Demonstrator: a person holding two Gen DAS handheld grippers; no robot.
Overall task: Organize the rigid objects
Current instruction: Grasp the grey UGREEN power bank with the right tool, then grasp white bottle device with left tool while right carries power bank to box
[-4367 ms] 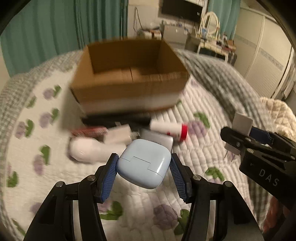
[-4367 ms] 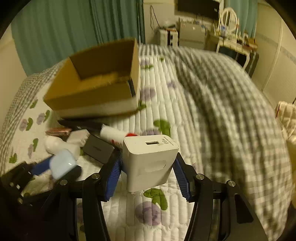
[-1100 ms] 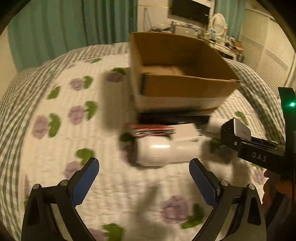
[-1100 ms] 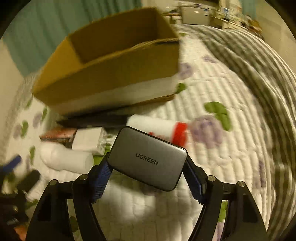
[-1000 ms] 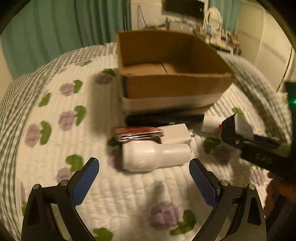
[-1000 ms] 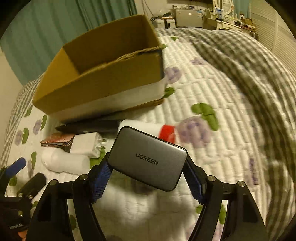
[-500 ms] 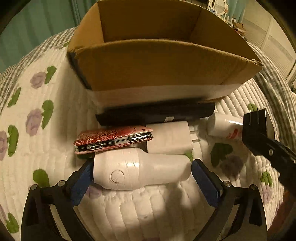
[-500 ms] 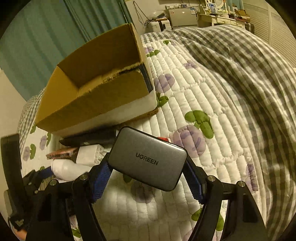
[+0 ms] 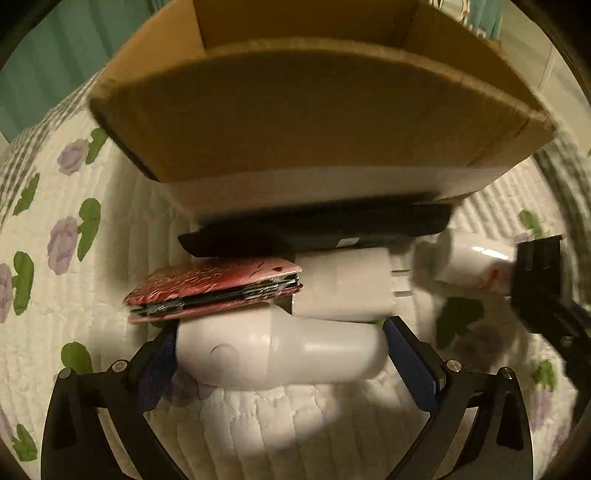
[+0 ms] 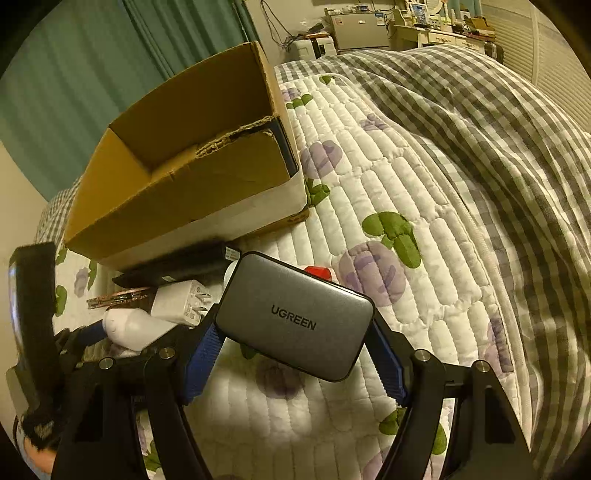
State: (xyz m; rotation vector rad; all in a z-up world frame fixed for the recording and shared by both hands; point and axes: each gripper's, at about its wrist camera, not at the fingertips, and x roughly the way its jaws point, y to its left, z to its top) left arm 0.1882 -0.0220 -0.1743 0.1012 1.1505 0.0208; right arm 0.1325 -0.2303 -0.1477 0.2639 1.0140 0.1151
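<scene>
My left gripper (image 9: 280,354) has its blue pads on both ends of a white bottle-shaped device (image 9: 280,350) lying on the quilt. Behind it lie a red patterned case (image 9: 214,288), a white plug charger (image 9: 343,284), a black flat object (image 9: 317,232) and a white tube with a red cap (image 9: 469,266). My right gripper (image 10: 295,343) is shut on a grey UGREEN charger (image 10: 295,314) held above the quilt. The cardboard box (image 9: 317,110) stands behind the pile; it also shows in the right wrist view (image 10: 192,166).
The quilted floral bedspread (image 10: 388,206) covers the bed, with a grey checked blanket (image 10: 498,129) to the right. Green curtains (image 10: 110,55) and a desk with clutter (image 10: 424,29) stand beyond the bed.
My left gripper has moved down and forward around the white device and closed in to its ends. My right gripper keeps the grey charger, little moved.
</scene>
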